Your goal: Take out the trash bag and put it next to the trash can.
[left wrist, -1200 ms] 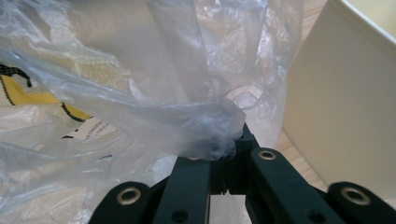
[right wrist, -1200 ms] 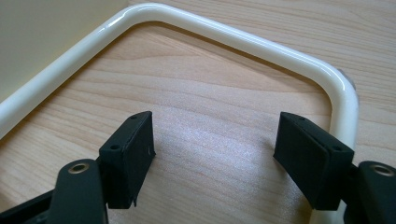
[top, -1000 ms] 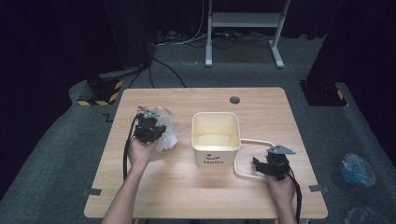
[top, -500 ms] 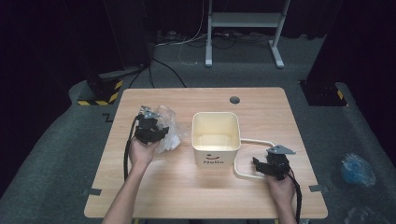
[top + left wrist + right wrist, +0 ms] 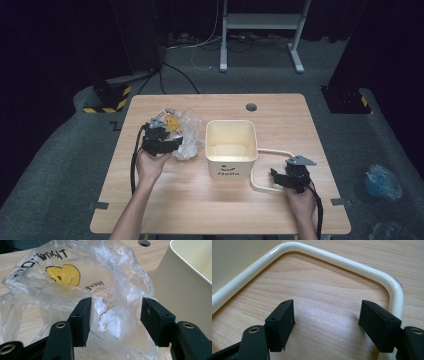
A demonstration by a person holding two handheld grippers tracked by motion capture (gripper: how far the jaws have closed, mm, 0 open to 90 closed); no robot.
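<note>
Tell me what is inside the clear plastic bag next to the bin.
Through the plastic bag, crumpled white paper shows between the left gripper's open fingers. The bag's printed smiley and creased folds cover the rest, so anything more inside cannot be made out.

plastic bag | clear, crumpled, smiley print | on table, just left of bucket

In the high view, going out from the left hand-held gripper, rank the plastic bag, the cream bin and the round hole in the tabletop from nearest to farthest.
1. Plastic bag: right at the left hand-held gripper, lying between its open jaws, which have just been opening.
2. Cream bin: next over, at the table's middle, just past the bag.
3. Round hole: farthest, near the table's far edge, beyond the bin.
</note>
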